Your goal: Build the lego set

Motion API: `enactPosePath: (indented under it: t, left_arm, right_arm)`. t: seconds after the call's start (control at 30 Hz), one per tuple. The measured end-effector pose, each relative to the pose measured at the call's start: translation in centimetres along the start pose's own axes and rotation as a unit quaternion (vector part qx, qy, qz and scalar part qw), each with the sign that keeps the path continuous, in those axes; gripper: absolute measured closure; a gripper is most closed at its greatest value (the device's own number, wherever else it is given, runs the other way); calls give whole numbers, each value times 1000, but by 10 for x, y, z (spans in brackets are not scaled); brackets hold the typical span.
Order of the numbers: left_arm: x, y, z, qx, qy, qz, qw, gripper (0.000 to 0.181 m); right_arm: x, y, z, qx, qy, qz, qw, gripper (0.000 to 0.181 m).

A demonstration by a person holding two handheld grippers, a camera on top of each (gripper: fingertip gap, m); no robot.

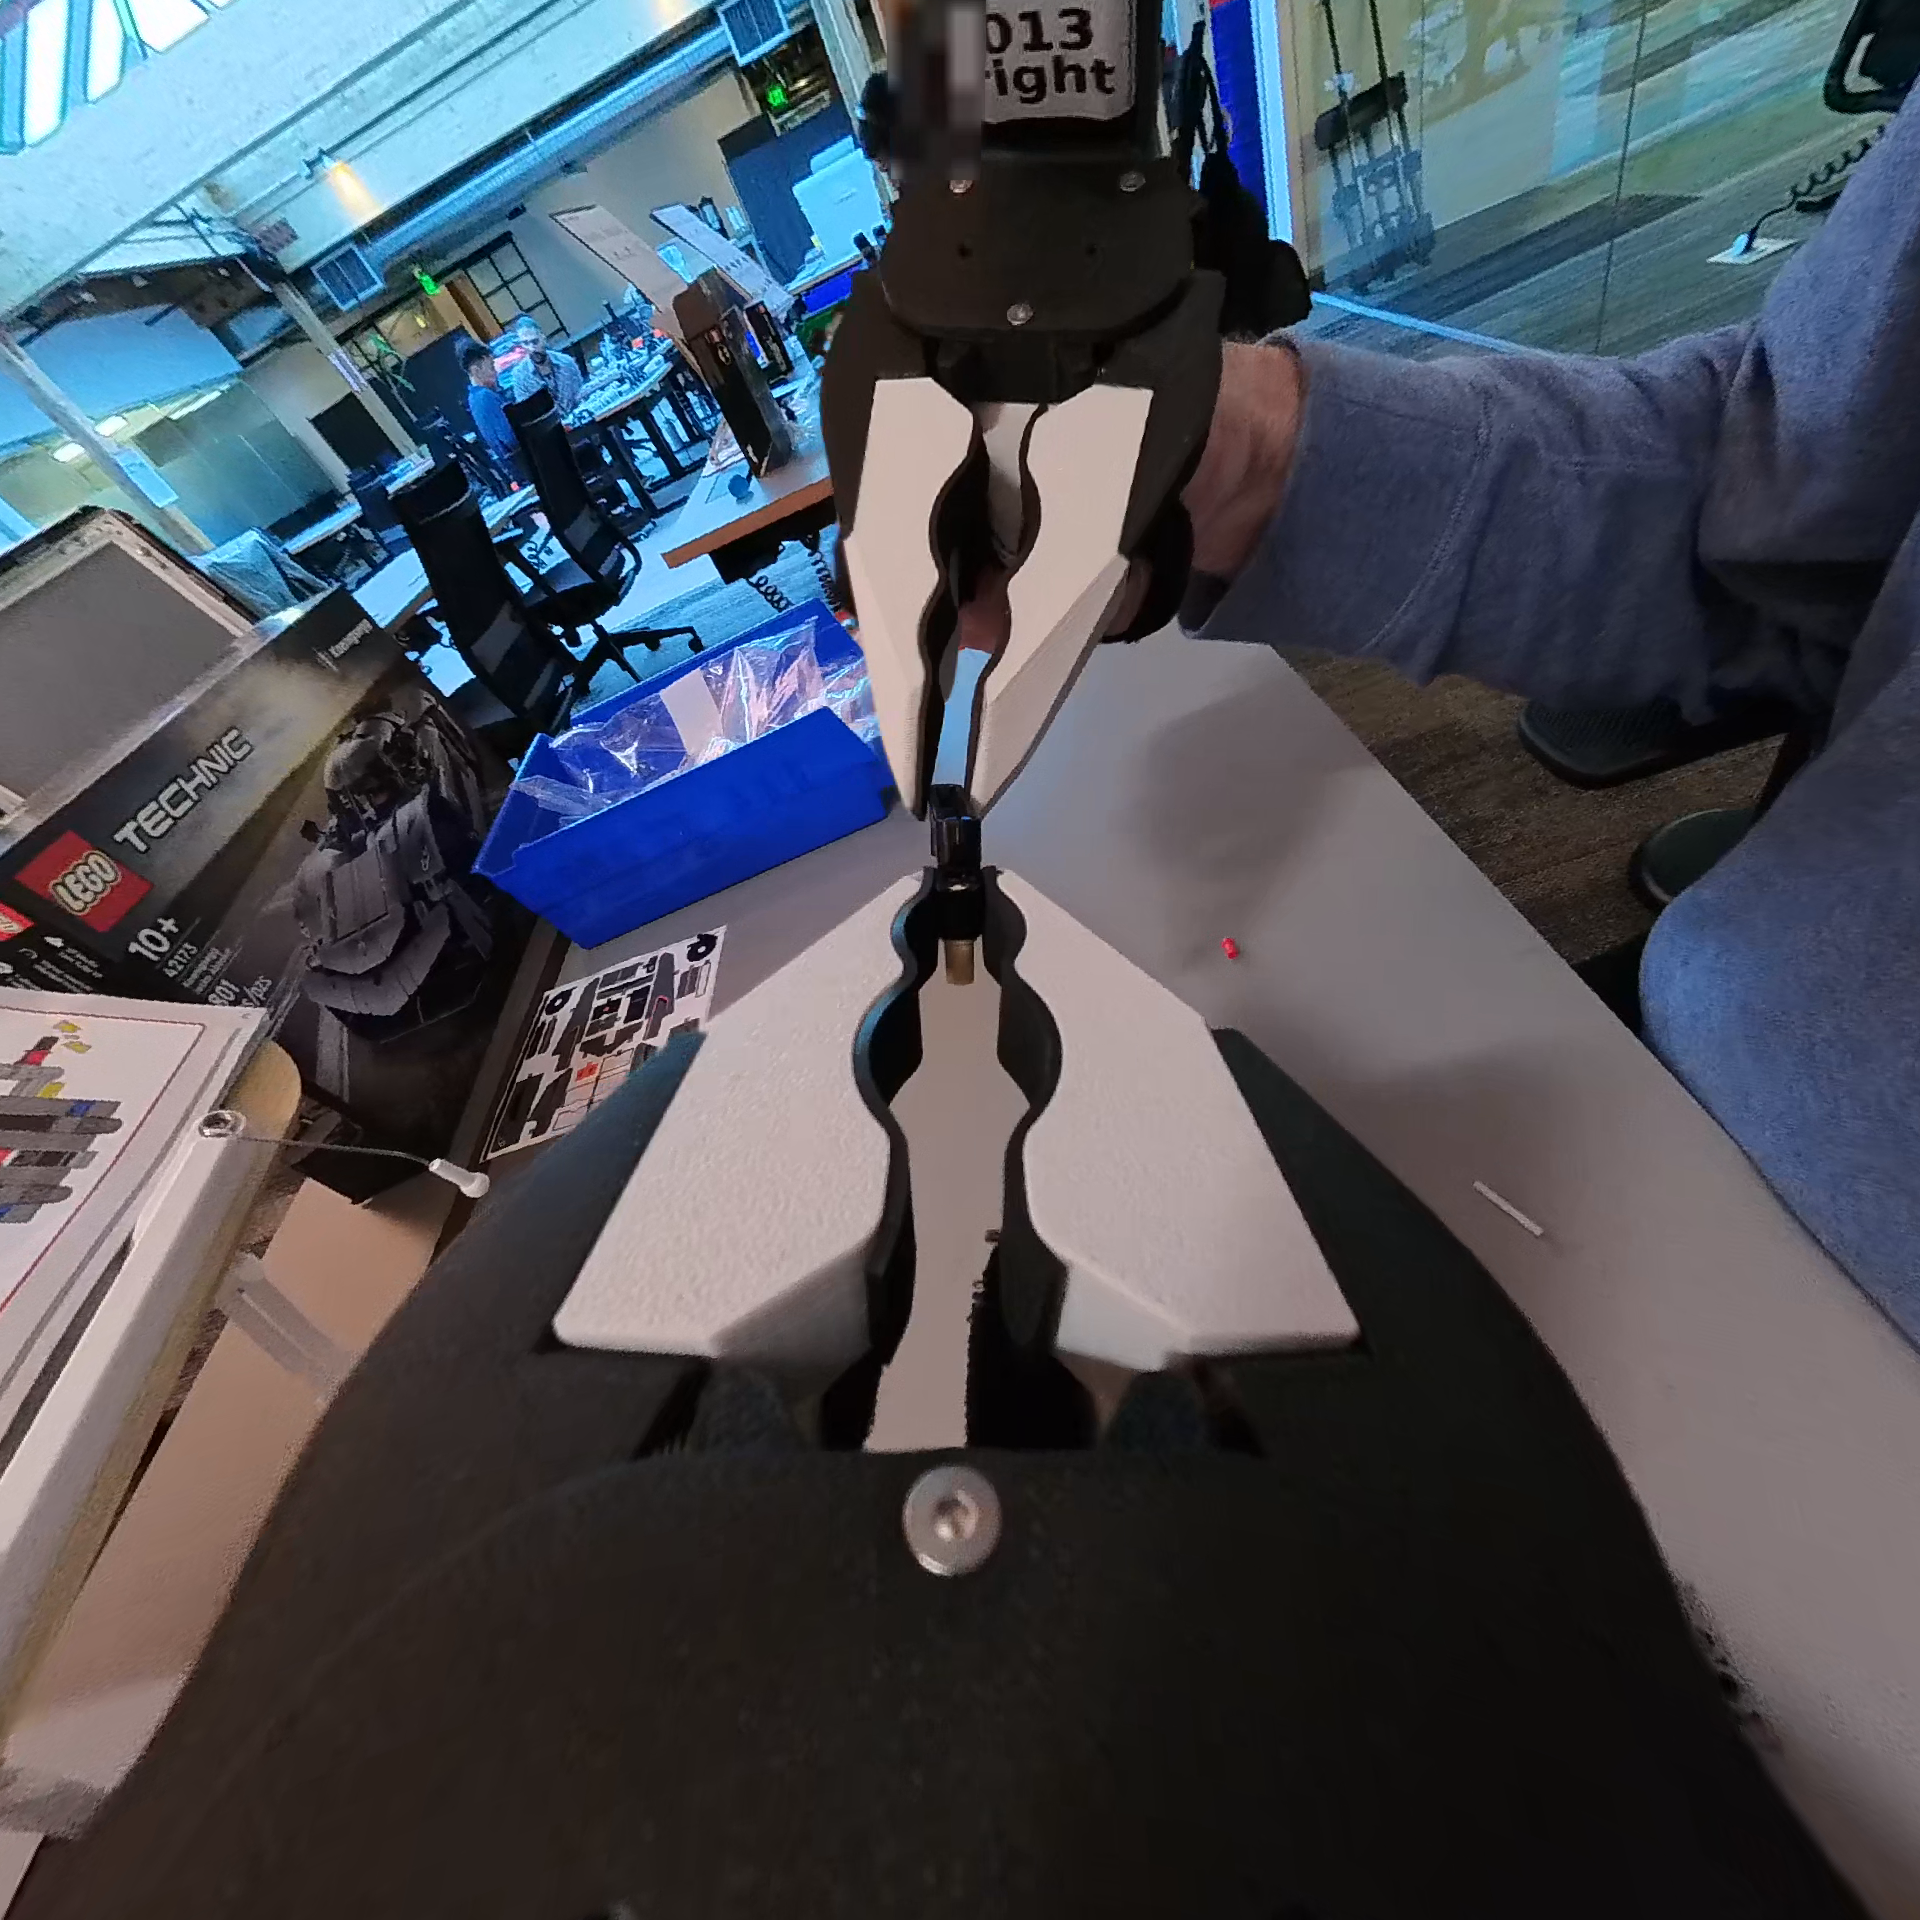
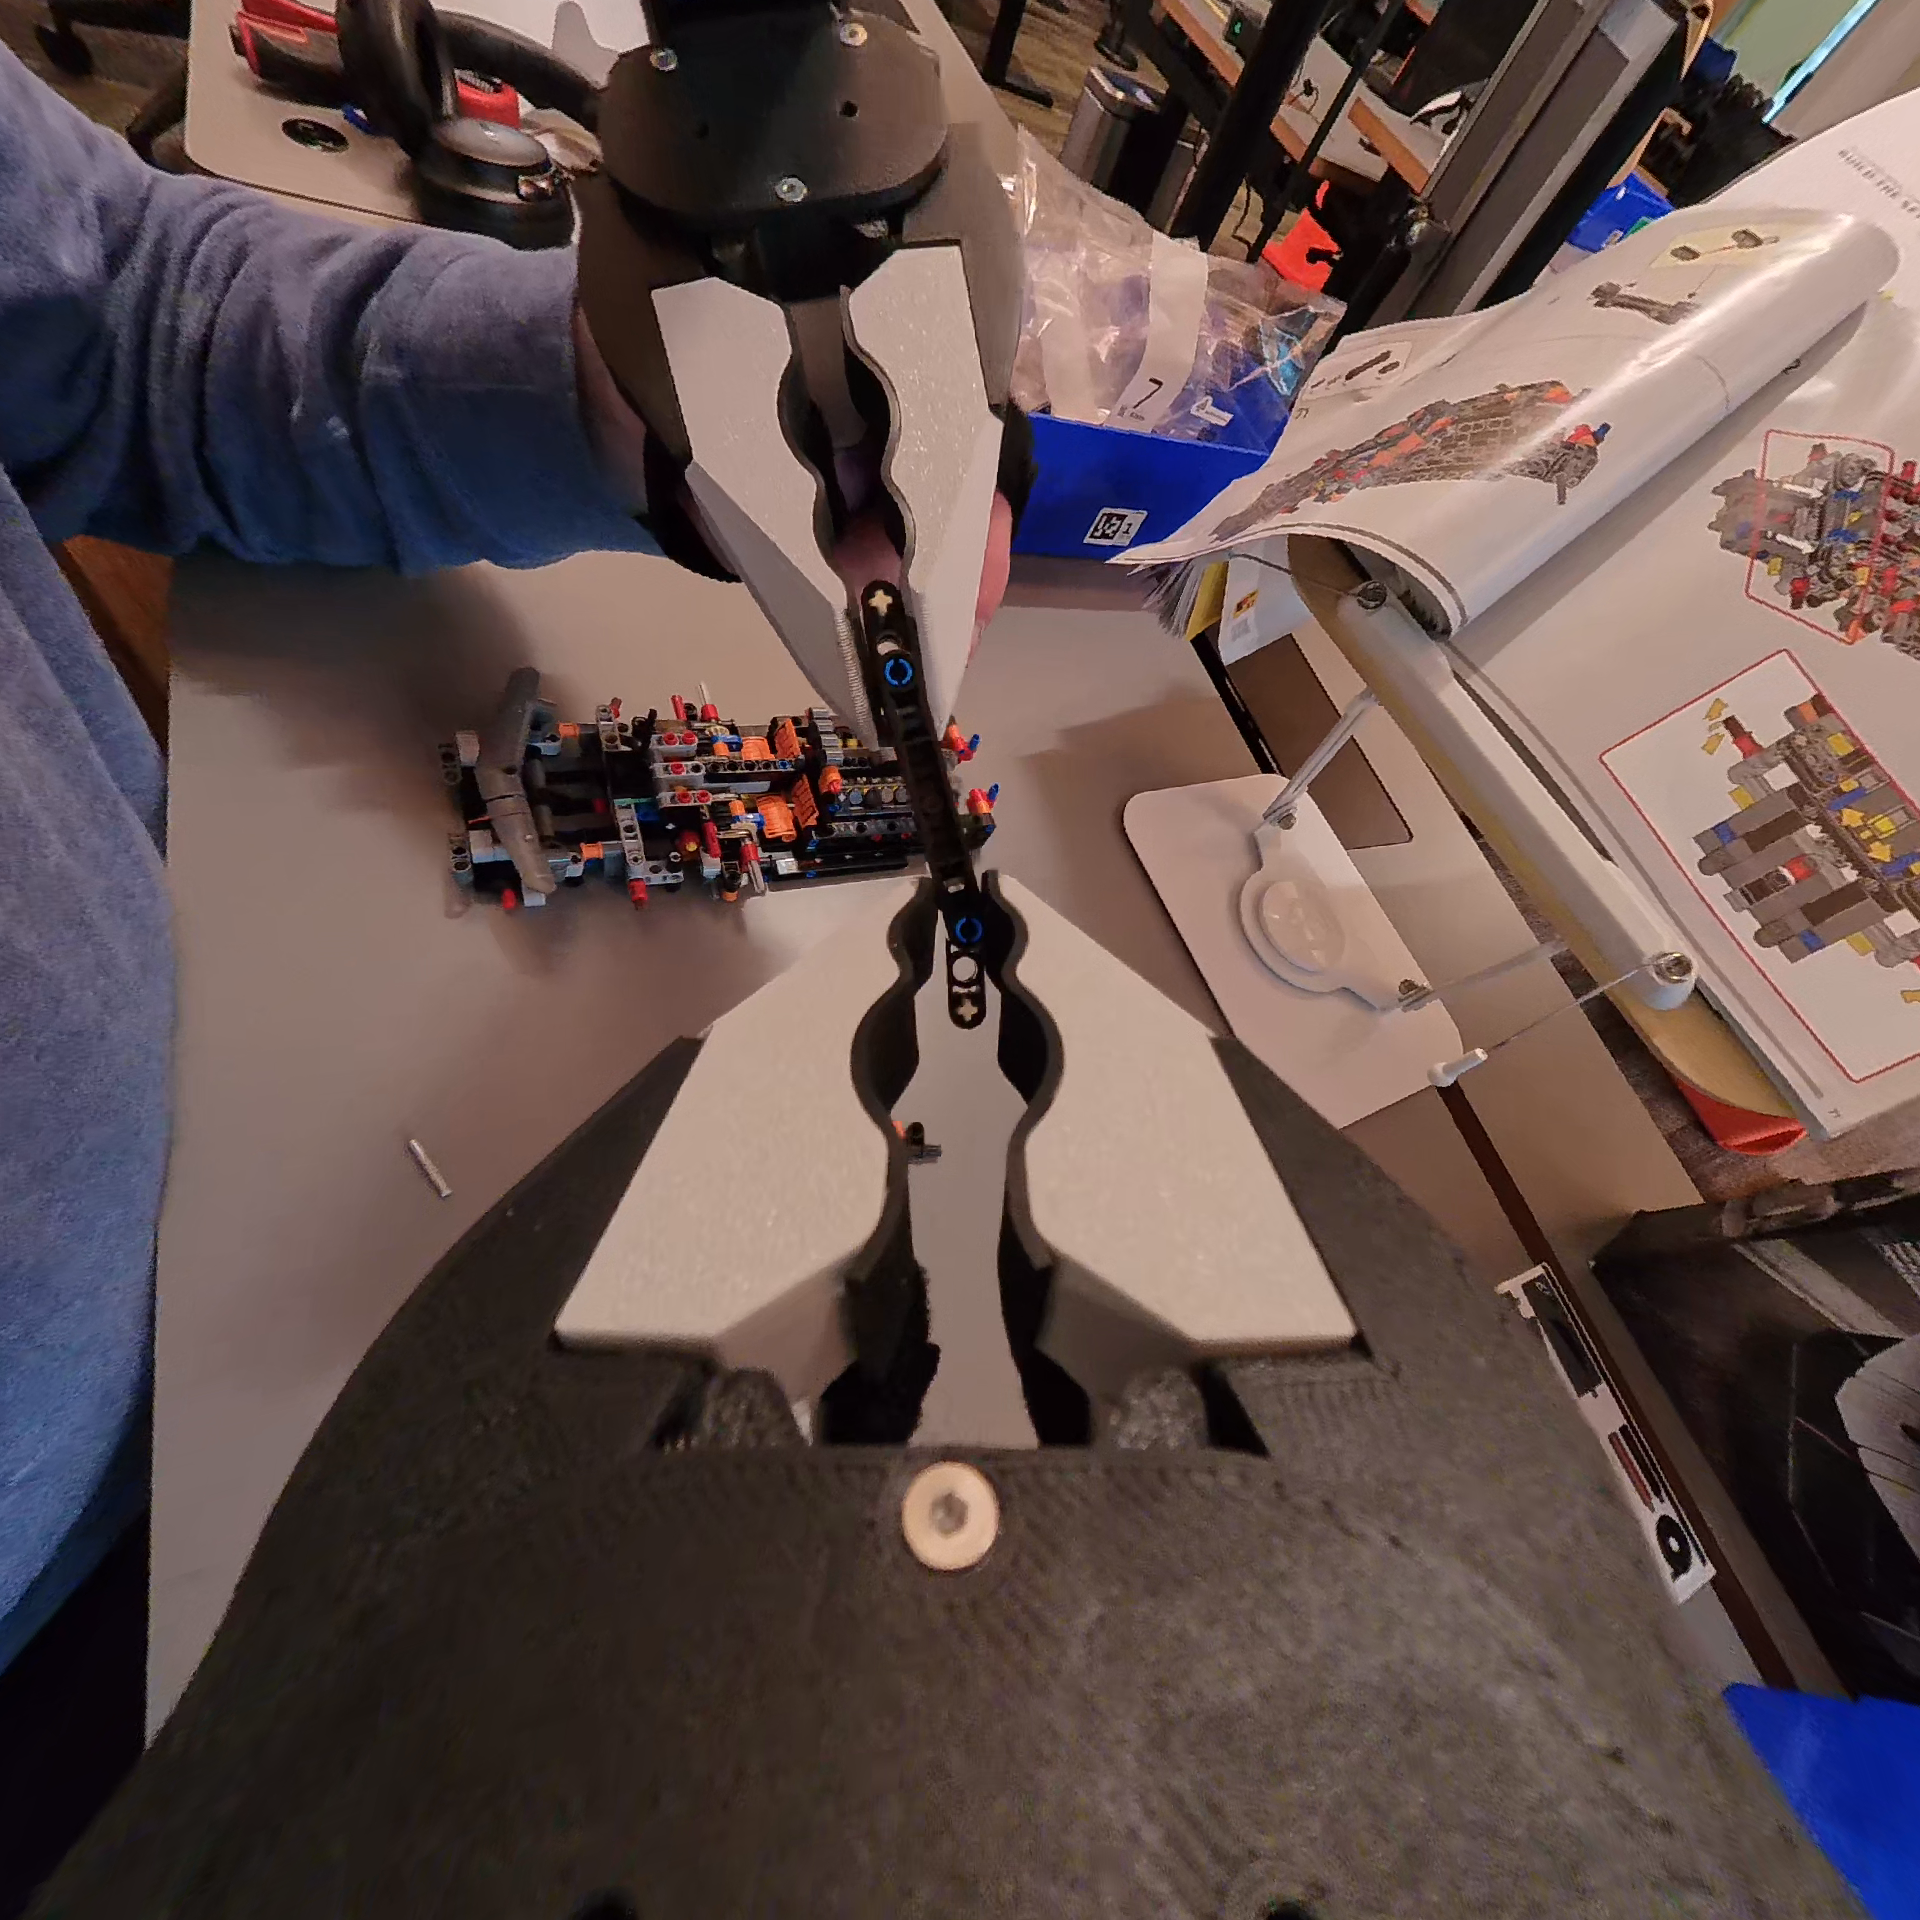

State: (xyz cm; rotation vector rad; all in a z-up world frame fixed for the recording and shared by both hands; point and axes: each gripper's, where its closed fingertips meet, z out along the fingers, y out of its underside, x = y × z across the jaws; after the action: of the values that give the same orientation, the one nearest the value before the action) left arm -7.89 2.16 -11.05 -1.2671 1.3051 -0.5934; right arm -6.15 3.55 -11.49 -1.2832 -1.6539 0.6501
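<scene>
Both hand-held grippers, left and right, clench opposite ends of one black beam above the counter, near the model.

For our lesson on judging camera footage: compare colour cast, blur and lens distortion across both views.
Left wrist view: bluish cast, motion smear on the table, wide-angle bending of the box. Right wrist view: warmer, sharper; black beam and lego assembly crisp, edges curved.
</scene>
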Motion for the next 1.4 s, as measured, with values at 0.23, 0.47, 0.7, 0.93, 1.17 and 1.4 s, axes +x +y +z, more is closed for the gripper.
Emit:
enactPosePath:
  t: [0.23,0.47,0.7,0.93,1.17,1.4]
  left_arm:
    - [11,-10,-7,23,44,-18,999,177]
    - [15,-13,-10,26,59,-18,998,177]
    - [20,-17,-13,38,77,-26,996,177]
    - [24,-23,-20,50,90,-35,994,177]
    - [31,-27,-28,43,94,-48,994,177]
    - [38,-29,-34,19,88,-52,995,176]
  right_arm:
    - [-13,-9,-4,14,-31,-9,999,176]
    - [-19,-13,-6,19,-42,-16,999,176]
    - [-25,-19,-8,29,-56,-16,998,176]
    - [-32,-27,-9,39,-65,-20,997,176]
    - [-40,-35,-8,66,-89,-15,994,176]
    - [-49,-37,-2,94,-123,1,988,177]
